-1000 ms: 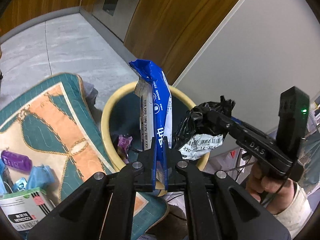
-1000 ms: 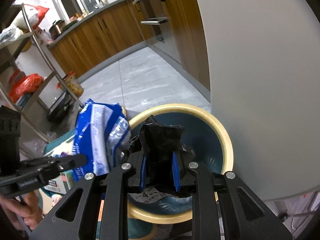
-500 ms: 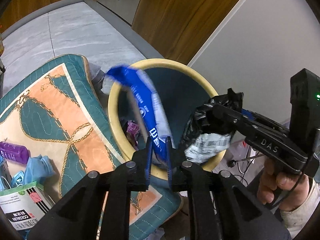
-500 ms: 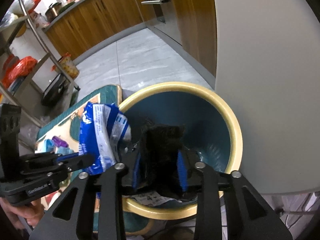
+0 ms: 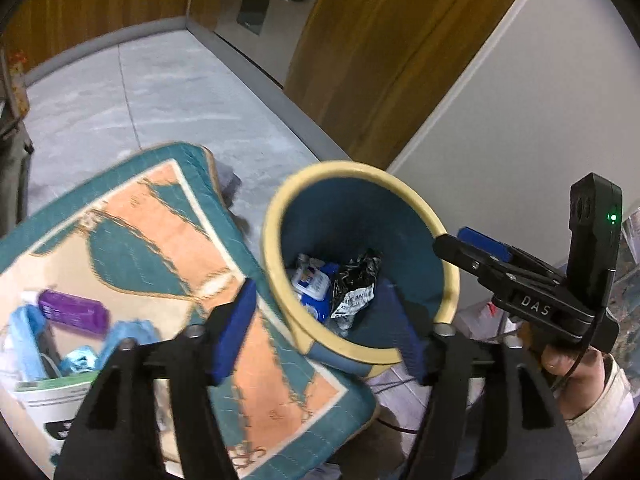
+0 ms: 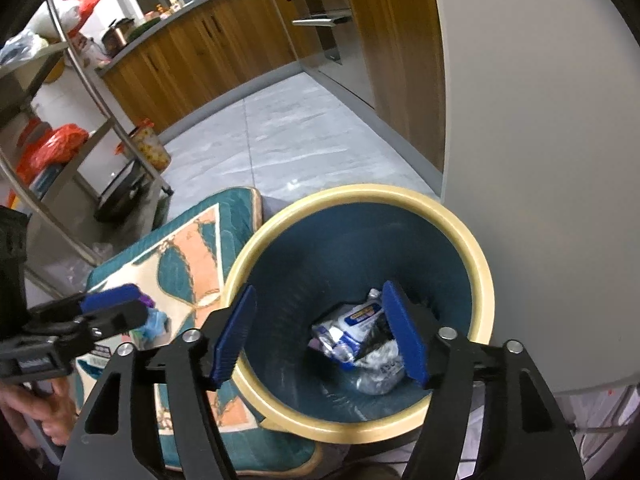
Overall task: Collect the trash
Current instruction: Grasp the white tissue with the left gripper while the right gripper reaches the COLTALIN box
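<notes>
- Hovering over the trash bin (image 5: 404,196), the left claw (image 5: 324,328) has its blue pads spread wide with nothing between them; one finger (image 5: 234,326) sits over the mat side of the bin, the other over the bin's near rim.
- Right claw (image 6: 322,334): also spread wide and empty, both pads hanging above the bin mouth, inside its yellow rim (image 6: 472,248).
- Bin contents, at the bottom: blue snack wrapper (image 5: 314,284) lying beside the crumpled black bag (image 5: 356,274) with a white barcode label. Both rest on other scraps; neither touches a claw.
- Right wrist view confirms the same pile: wrapper (image 6: 348,330) and black bag (image 6: 378,354) low in the bin, partly hidden behind the right pad.
- Bin stands on the floor, touching the edge of a teal-and-orange mat (image 5: 160,236), with a grey wall panel (image 5: 520,120) just behind it.
- On the mat, away from the bin: purple bottle (image 5: 74,312), blue crumpled items (image 5: 128,334), white carton (image 5: 56,400).
- Slight motion blur in the left view.
</notes>
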### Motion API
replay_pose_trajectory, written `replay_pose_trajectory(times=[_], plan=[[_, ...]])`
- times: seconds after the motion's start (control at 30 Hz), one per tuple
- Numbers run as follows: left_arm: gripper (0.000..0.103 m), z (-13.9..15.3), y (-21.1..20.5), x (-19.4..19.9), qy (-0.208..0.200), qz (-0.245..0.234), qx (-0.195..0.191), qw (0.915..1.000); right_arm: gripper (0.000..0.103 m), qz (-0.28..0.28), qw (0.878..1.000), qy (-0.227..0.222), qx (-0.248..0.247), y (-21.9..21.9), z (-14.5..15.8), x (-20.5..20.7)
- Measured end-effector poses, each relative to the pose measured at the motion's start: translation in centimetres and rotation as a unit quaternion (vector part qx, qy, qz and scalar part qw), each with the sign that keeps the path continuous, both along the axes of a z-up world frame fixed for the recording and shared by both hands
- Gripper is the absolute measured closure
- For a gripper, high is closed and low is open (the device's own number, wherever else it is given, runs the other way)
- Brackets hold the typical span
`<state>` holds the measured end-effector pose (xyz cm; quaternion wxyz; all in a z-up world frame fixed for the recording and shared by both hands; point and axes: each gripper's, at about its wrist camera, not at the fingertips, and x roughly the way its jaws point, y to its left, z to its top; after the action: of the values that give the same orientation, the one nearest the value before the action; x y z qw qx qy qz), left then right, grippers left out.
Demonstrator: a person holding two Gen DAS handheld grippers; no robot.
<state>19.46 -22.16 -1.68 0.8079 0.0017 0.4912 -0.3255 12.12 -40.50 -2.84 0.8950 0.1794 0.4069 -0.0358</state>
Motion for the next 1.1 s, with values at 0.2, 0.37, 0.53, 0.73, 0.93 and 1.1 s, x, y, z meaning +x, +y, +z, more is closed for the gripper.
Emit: replay_pose_trajectory(times=[0.2, 0.37, 0.53, 0.73, 0.93, 1.1], plan=[[0.016, 1.3, 2.9, 0.3, -0.042, 0.024, 0.019, 0.9986, 0.020, 0.000, 1.000, -0.012, 0.008, 0.1, 0.4, 0.0], [0.014, 2.0, 7.1, 1.1, -0.046, 0.063, 0.017, 0.9968, 0.019, 0.011, 1.000, -0.016, 0.009, 1.0, 0.6, 0.5], [0.014, 1.8, 12.0, 2.1, -0.029, 0.117, 0.013, 0.9926, 0.019, 0.025, 1.000, -0.017, 0.007, 2.3, 0.7, 0.9], [0.014, 1.6, 18.2, 2.5, -0.021, 0.174, 0.002, 0.9846, 0.019, 0.047, 0.999, -0.017, 0.014, 4.1, 0.8, 1.5], [0.014, 0.6, 23.8, 2.2, -0.004, 0.230, -0.002, 0.9732, 0.019, 0.078, 0.997, -0.012, 0.016, 6.7, 0.7, 2.2], [0.014, -1.2, 28.5, 2.3, 0.025, 0.286, -0.001, 0.9580, 0.019, 0.101, 0.995, -0.009, 0.024, 8.9, 0.7, 2.9]])
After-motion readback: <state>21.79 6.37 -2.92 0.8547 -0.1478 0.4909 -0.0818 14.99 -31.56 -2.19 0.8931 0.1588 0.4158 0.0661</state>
